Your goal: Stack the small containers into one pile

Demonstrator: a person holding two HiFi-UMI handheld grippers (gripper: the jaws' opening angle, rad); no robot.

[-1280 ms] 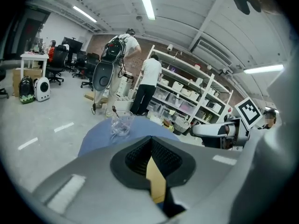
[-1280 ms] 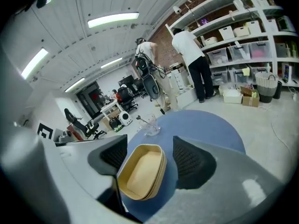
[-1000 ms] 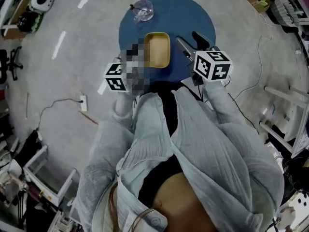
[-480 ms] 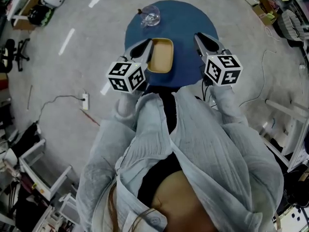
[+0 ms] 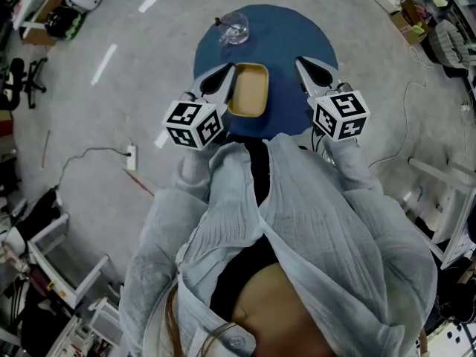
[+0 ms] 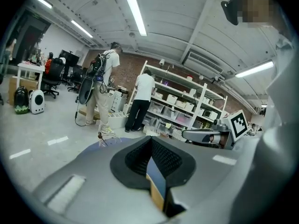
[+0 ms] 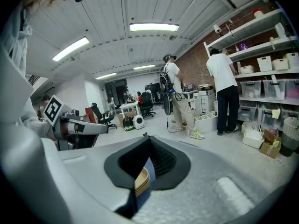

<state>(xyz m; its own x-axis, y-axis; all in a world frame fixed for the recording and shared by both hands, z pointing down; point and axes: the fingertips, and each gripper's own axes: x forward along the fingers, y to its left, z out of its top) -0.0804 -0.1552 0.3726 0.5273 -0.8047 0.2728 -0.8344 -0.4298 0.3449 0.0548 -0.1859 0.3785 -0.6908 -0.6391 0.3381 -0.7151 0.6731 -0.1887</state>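
Stacking looks done, so we flank the yellow containers (image 5: 248, 89) on the blue table (image 5: 290, 36): left gripper (image 5: 227, 71) at nine o'clock, right gripper (image 5: 301, 63) at three, both shut and empty, the right's jaws having just closed.

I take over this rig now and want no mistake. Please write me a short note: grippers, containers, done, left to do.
Left gripper: fingers shut, empty, by the yellow container's left edge.
Right gripper: fingers have just closed on nothing, clear of the container.
The container sits mid blue table; its rim looks layered, so probably already one pile.
Glass bowl at the far edge.
Left: I see no loose container.
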